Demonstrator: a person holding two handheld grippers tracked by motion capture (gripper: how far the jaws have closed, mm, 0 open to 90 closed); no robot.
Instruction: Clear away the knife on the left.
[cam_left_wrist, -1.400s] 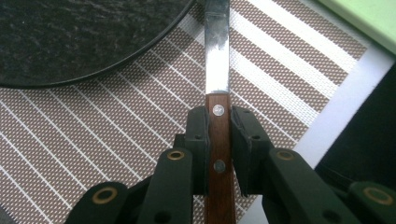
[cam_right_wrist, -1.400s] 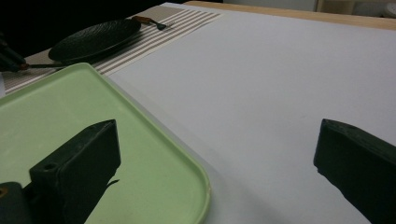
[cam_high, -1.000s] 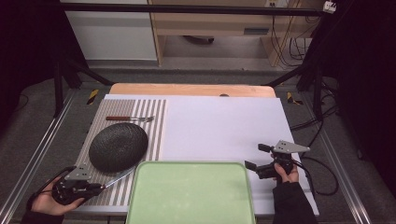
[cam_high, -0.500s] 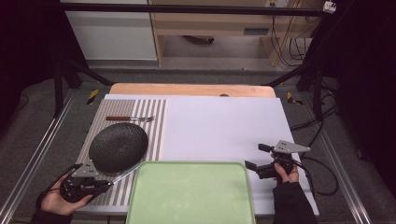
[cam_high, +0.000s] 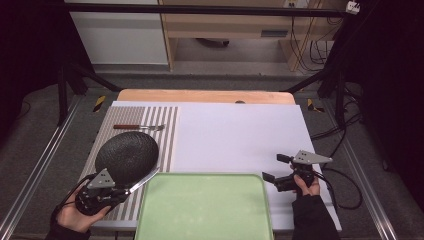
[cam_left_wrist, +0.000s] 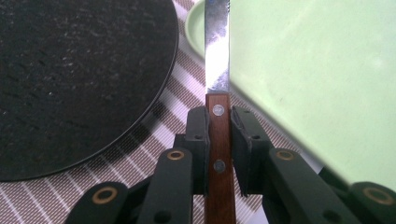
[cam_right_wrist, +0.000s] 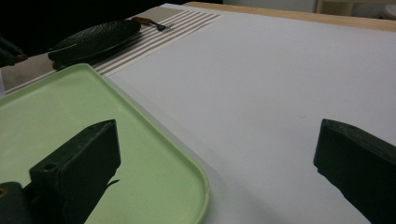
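- Knife (cam_left_wrist: 218, 121) is clamped by its wooden handle in the left gripper (cam_high: 100, 192), blade between black plate (cam_high: 126, 156) and green tray (cam_high: 205, 210).
- Right gripper (cam_high: 274, 167) is held wide open, nothing between its jaws, beside the tray.

Your grippers (cam_high: 131, 186) (cam_high: 274, 168) have black jaws with brass-ringed pivots, grey three-cornered top plates, black trailing cables; your sleeves (cam_high: 310, 217) are dark.

We are seeing knife (cam_left_wrist: 217, 84): blade showing polished, mirror-bright metal; handle showing smooth reddish wood with two metal rivets. Plate (cam_left_wrist: 79, 79) looking matt black, rough and speckled. Tray (cam_high: 205, 207) looking smooth pale-green plastic, faint sheen. Placemat (cam_high: 167, 130) showing woven striped cloth. Counter (cam_high: 240, 135) wearing matt white sheet, bare wood showing along far edge. Left hand-held gripper (cam_left_wrist: 218, 140) looking matt black plastic, brass-coloured pins.
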